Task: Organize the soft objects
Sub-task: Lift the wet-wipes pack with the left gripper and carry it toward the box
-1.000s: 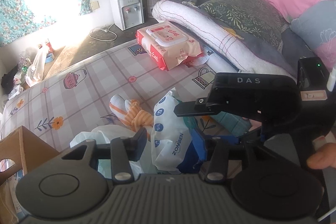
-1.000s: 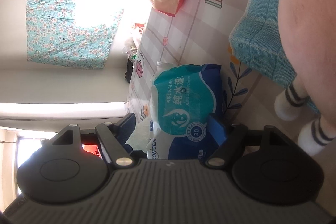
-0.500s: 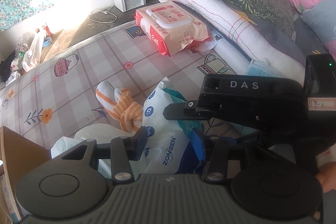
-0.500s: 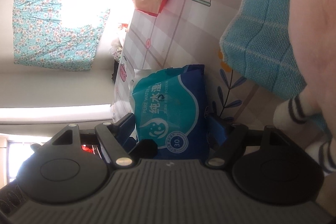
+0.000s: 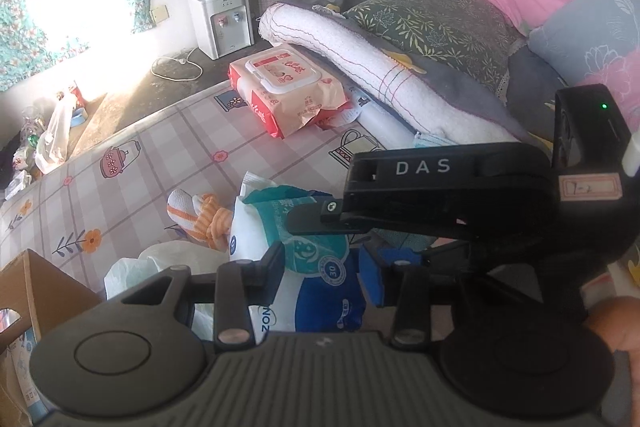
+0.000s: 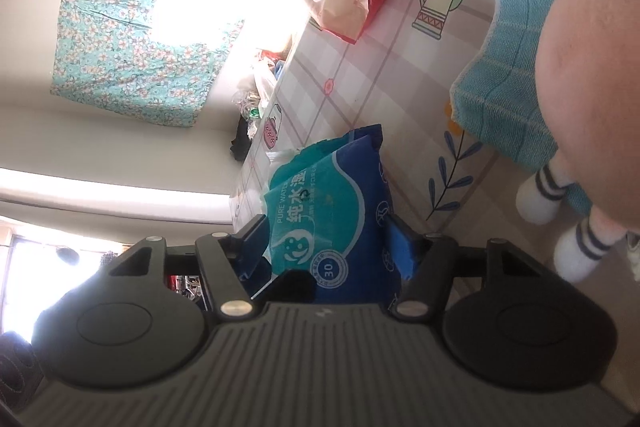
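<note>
Now mid-handover: blue wipes pack [image 5: 320, 267] held above bed [image 5: 132, 163], between both grippers. Left gripper [image 5: 320, 267] jaws, just closing, pinch its lower end; right gripper [image 6: 328, 243] jaws, also just closing, clasp its sides. Next, likely: one lets go, other carries pack toward cardboard box [image 5: 28, 287].

Wipes pack [image 6: 336, 211] blue, teal; bedsheet [image 5: 160, 167] pale plaid, teapot print; curtain [image 6: 132, 15] teal floral.

bed [image 5: 132, 187] | on it: pink wipes pack [image 5: 288, 87]; orange striped socks [image 5: 200, 215]; teal towel [image 6: 516, 59]
</note>
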